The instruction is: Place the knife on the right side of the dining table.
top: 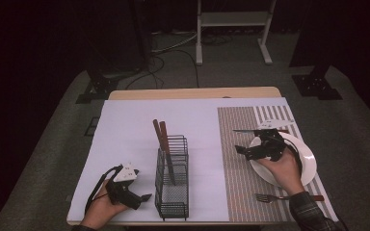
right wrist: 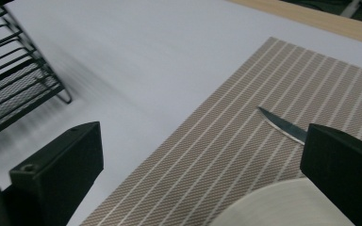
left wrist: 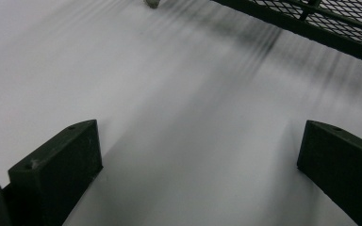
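High view, table: a white sheet (top: 125,134) is laid over the wooden table, with a striped placemat (top: 241,159) set at the right as a place setting.
High view, caddy: a black wire cutlery caddy (top: 172,178) is stood upright mid-table, and two brown-handled utensils (top: 161,139) are leaned inside it, handles up (presumably stock for laying the place).
High view, plate: a white plate (top: 306,161) is set on the placemat, partly covered by the right hand.
High view, knife: a knife (top: 245,130) is laid on the placemat just beyond the plate, blade pointing left.
High view, fork: a fork (top: 289,197) is laid on the placemat along its near edge, below the plate.
High view, right gripper: the right gripper (top: 243,150) is held over the plate's left rim, near the knife, nothing grasped.
High view, left gripper: the left gripper (top: 142,198) is rested low on the white sheet just left of the caddy, likely parked out of the way.
Left gripper view: both jaws are spread wide over bare white sheet, nothing between them; the caddy's mesh base (left wrist: 320,23) is seen at the upper right.
Right gripper view: the jaws are spread apart and empty; the knife tip (right wrist: 275,121) is seen on the placemat beside the right-hand jaw, the plate rim (right wrist: 273,207) below it, the caddy (right wrist: 14,89) at far left.
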The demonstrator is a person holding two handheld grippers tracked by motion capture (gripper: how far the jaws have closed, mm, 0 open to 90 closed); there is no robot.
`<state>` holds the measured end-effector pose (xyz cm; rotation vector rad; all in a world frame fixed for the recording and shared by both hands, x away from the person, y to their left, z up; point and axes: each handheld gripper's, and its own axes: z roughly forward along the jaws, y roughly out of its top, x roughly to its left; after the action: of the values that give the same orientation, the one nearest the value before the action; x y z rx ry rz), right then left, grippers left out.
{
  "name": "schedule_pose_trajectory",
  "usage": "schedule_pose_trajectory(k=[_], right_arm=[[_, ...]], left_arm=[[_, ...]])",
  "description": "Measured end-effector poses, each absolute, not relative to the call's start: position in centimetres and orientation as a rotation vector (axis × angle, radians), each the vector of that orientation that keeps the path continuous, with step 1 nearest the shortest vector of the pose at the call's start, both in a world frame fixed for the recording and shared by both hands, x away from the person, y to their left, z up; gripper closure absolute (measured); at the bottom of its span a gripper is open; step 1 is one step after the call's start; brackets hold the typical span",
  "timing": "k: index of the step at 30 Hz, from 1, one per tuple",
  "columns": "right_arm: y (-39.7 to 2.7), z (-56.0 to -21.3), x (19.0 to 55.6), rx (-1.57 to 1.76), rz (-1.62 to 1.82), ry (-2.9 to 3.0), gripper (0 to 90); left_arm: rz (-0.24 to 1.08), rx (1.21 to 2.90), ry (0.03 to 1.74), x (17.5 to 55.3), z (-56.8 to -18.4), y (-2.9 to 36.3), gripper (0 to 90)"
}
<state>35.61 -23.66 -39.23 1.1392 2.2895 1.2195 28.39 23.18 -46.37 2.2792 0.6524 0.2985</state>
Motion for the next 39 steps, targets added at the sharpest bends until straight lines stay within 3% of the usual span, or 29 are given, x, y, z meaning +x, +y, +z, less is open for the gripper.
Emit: schedule_pose_trajectory(k=[20,39], right_arm=[[-18.9,-41.0,31.5,0.992,1.263,2.458,0.0],[-13.8,-45.2,28.8,0.828,1.183,2.676,0.0]], left_arm=[[0.299,2.282,0.651,28.4,-46.4,23.2,0.0],[0.299,2.279,0.651,28.4,-46.4,23.2,0.0]])
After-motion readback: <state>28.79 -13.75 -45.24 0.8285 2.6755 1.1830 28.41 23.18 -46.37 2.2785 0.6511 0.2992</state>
